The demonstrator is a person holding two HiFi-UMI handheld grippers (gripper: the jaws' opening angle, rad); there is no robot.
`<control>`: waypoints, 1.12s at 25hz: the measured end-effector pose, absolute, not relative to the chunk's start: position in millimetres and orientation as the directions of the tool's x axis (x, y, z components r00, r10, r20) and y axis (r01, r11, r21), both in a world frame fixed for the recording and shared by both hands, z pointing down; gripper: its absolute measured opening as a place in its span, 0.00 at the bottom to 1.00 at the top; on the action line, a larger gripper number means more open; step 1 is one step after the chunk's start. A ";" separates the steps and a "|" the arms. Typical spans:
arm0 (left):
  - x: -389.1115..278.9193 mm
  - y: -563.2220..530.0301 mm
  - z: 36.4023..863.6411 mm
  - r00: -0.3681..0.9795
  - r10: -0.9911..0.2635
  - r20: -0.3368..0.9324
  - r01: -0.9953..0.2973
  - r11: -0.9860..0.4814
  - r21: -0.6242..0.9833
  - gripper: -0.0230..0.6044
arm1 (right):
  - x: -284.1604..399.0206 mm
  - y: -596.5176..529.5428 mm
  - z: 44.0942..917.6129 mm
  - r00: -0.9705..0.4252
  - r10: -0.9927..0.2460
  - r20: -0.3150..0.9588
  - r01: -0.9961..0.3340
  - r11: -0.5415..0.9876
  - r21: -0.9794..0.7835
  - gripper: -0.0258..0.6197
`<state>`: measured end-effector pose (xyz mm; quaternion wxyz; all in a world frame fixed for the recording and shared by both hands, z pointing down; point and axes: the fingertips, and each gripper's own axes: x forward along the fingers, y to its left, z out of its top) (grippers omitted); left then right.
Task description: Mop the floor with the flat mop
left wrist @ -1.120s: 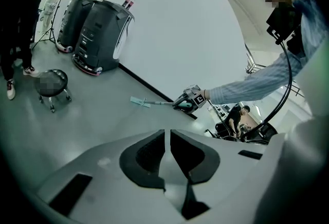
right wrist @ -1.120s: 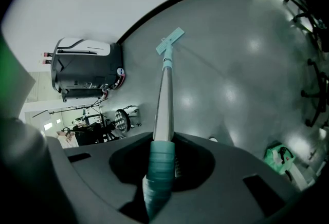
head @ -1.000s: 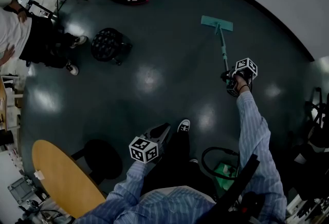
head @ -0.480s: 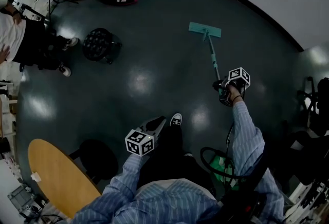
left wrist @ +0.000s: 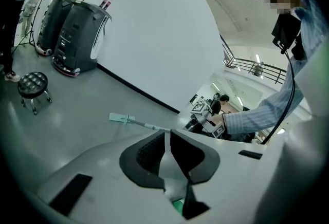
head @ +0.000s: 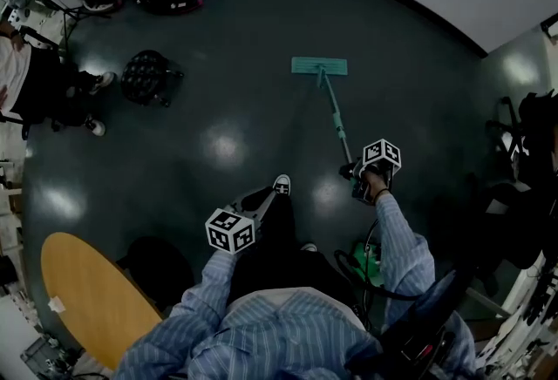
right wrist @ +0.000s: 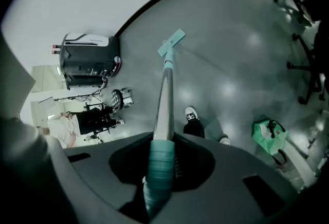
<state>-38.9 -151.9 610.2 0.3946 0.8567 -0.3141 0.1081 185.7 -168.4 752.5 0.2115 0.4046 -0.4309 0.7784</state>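
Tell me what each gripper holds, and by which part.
The right gripper is shut on the flat mop, gripping the teal sleeve at the handle's upper end. The left gripper holds nothing; its jaws are together.

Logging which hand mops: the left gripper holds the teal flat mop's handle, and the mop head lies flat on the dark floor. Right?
Wrong gripper. The right gripper holds the teal flat mop's handle, as the right gripper view shows. The left gripper is shut, empty. The mop head does lie flat on the dark floor.
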 end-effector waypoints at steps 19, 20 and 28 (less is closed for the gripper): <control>-11.6 4.7 582.9 0.797 -0.463 0.387 -0.601 -0.547 0.583 0.09 | 195.4 176.2 721.6 -0.632 0.017 0.775 -0.651 -0.555 -0.519 0.15; -10.0 14.3 582.3 0.798 -0.463 0.385 -0.599 -0.550 0.582 0.09 | 194.6 193.8 721.1 -0.635 0.015 0.772 -0.647 -0.557 -0.521 0.15; 8.1 92.4 575.8 0.811 -0.452 0.372 -0.584 -0.586 0.561 0.09 | 198.5 316.1 710.0 -0.667 0.036 0.744 -0.635 -0.550 -0.542 0.15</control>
